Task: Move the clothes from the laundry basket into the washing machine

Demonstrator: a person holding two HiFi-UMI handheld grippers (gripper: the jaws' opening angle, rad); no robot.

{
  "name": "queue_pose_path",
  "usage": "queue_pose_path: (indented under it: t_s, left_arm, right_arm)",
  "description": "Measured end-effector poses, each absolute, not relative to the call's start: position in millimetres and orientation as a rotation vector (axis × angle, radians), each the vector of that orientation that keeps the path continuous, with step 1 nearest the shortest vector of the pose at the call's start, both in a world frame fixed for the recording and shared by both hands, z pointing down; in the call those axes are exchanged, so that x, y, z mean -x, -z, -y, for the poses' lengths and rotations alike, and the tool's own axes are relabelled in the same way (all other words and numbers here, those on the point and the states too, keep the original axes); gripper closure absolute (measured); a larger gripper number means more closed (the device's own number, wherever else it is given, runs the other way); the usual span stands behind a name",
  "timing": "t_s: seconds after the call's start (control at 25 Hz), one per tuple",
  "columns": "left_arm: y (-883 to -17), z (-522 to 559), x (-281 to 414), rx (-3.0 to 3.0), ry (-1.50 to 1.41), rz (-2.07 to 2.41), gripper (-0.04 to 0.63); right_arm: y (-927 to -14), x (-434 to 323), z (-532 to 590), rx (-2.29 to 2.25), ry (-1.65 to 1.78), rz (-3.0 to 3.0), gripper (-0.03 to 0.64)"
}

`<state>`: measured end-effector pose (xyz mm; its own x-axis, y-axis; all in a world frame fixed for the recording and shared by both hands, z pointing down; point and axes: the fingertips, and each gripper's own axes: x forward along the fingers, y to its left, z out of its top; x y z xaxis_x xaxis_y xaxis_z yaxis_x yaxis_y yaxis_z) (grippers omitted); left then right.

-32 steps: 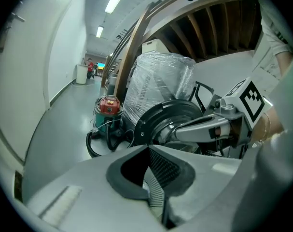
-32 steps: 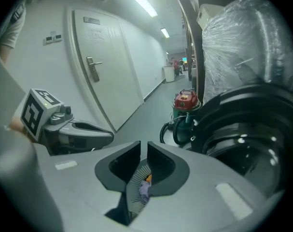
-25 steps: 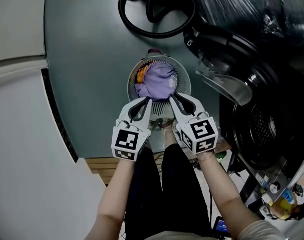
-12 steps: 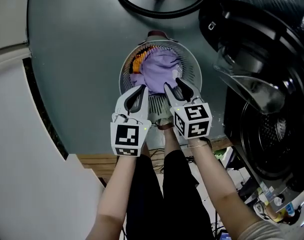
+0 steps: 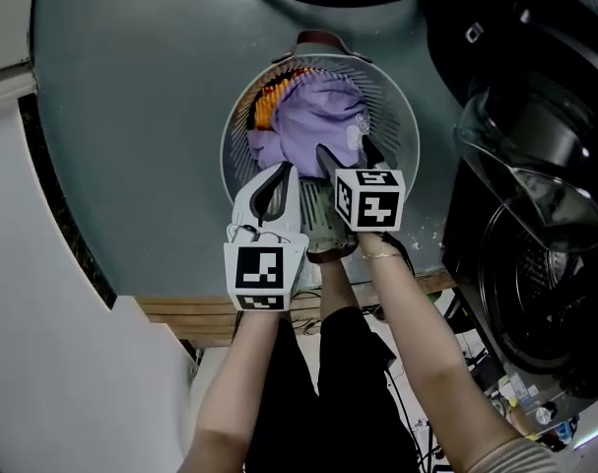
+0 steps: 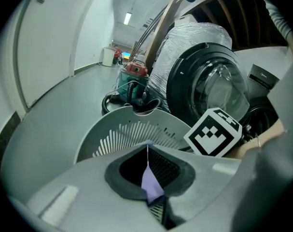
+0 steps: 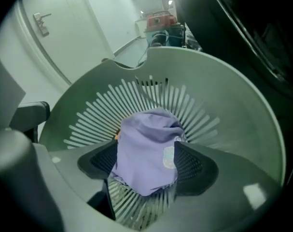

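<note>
The purple garment (image 5: 318,121) is heaped in the laundry basket (image 5: 402,116), which is set on the floor beside the open washing machine (image 5: 535,294); an orange item (image 5: 268,106) is tucked behind it. The right gripper (image 5: 346,162) is reached into the basket with its fingers spread, and the heap is framed squarely between them, slightly ahead. The left gripper (image 5: 277,177) is held at the near rim with its fingers clenched; only a sliver of purple is seen through their slit. The right hand is judged the nearer; the garment's long axis cannot be told.
</note>
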<state>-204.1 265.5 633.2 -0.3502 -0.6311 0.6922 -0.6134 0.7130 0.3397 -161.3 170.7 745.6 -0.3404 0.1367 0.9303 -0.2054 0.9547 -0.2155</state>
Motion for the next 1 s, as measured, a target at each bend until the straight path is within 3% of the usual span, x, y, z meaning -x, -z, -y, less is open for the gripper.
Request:
queue_pose_path:
  t_s: [0.24, 0.48, 0.56, 0.84, 1.0]
  left_arm:
    - [-649, -265, 201, -0.948, 0.064, 2.045, 0.593]
    - [-652, -264, 204, -0.957, 0.073, 2.053, 0.594]
    - [-654, -262, 207, -0.957, 0.082, 2.051, 0.594]
    - [-662, -260, 206, -0.95, 0.077, 2.029, 0.594]
    - [-661, -258, 202, -0.972, 0.064, 1.982, 0.592]
  right_arm:
    - [-788, 151, -153, -0.17, -0.369, 1.79, 0.218]
    - [-814, 143, -150, -0.213, -0.375, 1.72, 0.259]
    - [-820, 141, -150, -0.221, -0.376, 1.7, 0.295]
    - [-819, 132, -141, -0.256, -0.326, 1.677, 0.532]
    - [-796, 140, -145, -0.225, -0.421, 1.74, 0.552]
